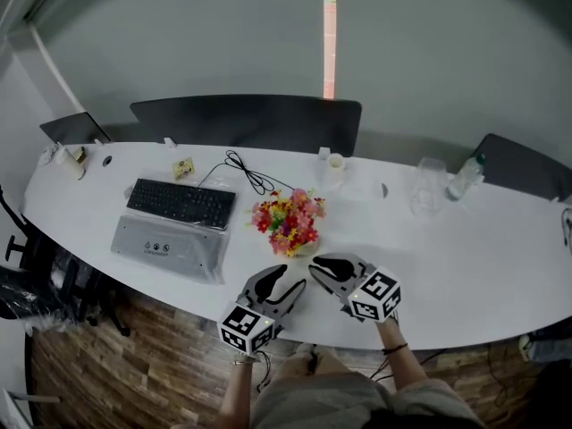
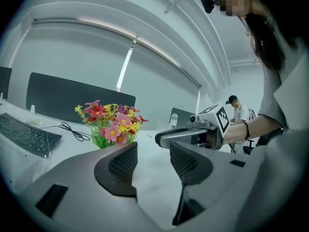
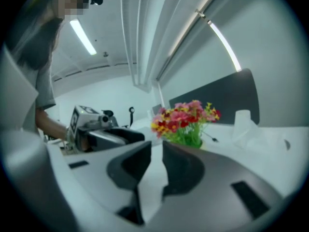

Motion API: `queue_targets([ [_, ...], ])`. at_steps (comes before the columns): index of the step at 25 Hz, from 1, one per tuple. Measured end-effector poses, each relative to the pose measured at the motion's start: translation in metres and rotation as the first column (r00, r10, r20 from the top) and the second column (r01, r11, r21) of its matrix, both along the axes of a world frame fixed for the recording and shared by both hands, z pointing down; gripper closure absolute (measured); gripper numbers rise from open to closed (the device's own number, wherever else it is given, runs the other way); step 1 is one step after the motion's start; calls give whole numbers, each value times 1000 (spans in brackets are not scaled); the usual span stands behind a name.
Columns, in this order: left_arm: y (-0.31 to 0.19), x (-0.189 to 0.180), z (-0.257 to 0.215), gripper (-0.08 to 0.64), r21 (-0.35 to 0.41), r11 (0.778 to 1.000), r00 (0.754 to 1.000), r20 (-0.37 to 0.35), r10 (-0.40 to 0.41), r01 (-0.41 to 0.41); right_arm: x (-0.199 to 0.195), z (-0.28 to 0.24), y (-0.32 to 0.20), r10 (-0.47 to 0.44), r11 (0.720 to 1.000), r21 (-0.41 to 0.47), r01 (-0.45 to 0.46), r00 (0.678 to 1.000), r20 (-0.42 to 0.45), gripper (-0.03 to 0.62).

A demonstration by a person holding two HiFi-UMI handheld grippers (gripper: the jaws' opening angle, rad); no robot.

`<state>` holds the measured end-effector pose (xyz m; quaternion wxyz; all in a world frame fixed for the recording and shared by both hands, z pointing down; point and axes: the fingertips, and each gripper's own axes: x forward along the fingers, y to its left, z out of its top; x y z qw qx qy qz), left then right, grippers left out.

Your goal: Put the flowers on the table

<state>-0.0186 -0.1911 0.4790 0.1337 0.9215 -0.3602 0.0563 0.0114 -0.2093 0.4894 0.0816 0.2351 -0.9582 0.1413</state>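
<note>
The flowers (image 1: 288,220) stand upright on the white table (image 1: 447,257), near its front edge and right of the keyboard (image 1: 181,203). Just in front of them hover the left gripper (image 1: 288,280), its jaws apart and empty, and the right gripper (image 1: 320,266), its jaws nearly together with only a narrow empty gap

We find the flowers (image 1: 288,220) on the table (image 1: 465,257), right of the keyboard (image 1: 181,203); a cable (image 1: 250,175) lies behind them, a bottle (image 1: 465,177) far right.
</note>
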Motion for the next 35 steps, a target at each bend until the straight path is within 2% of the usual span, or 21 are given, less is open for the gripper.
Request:
queue_targets([
  [3,5,1,-7,386,13,1000,1000,-3,-4,4,-1,-9,8,-6,1000,15,5,1000,14,522],
  [7,10,2,-15,406,27,1000,1000,-19,-9,10,-3,-20,15,-11,999,35,10,999,47,540],
  [17,28,6,-30,499,69,998,1000,5,1,-1,-4,-34,42,-31,998,51,26,996,87,557],
  [35,48,11,-43,541,109,993,999,2,40,-40,1,-52,57,-27,993,115,12,992,126,568],
])
